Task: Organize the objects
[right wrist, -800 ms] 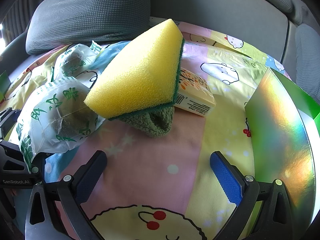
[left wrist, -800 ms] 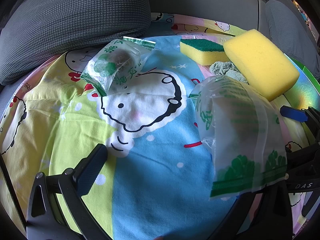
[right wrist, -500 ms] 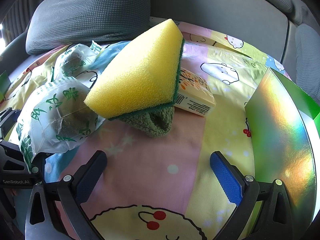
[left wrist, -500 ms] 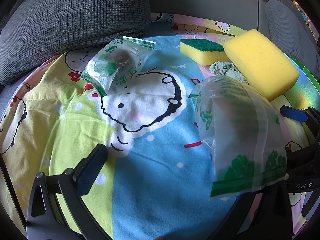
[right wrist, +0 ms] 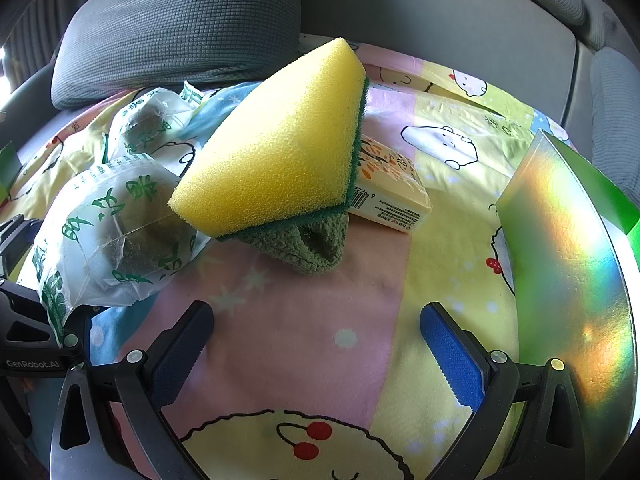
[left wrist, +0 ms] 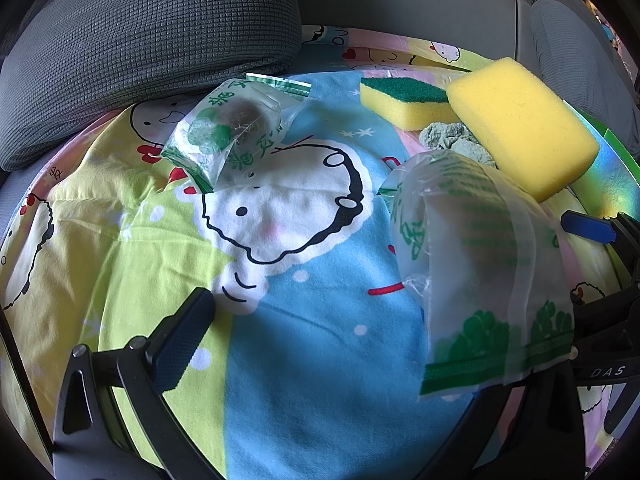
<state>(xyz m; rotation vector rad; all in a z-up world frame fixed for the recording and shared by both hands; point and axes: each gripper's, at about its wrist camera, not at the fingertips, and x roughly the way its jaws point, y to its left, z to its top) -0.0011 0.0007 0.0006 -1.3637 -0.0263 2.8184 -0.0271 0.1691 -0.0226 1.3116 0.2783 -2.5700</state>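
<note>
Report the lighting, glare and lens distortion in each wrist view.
Left wrist view: strong fisheye bend, dark vignette at the rim, sharp focus, sunlight flat on the cartoon sheet, sheen on the near plastic bag. Right wrist view: same bend, rainbow glare on the shiny box, sponge brightly lit, cushion dim.

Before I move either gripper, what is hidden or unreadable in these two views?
- Left view: the near plastic bag covers the left gripper's right finger.
- Right view: the big yellow sponge hides part of the small box and most of the green cloth.
- Both views: bag contents are only dark lumps behind cloudy plastic.
- Right view: the holographic box is cut by the edge.
</note>
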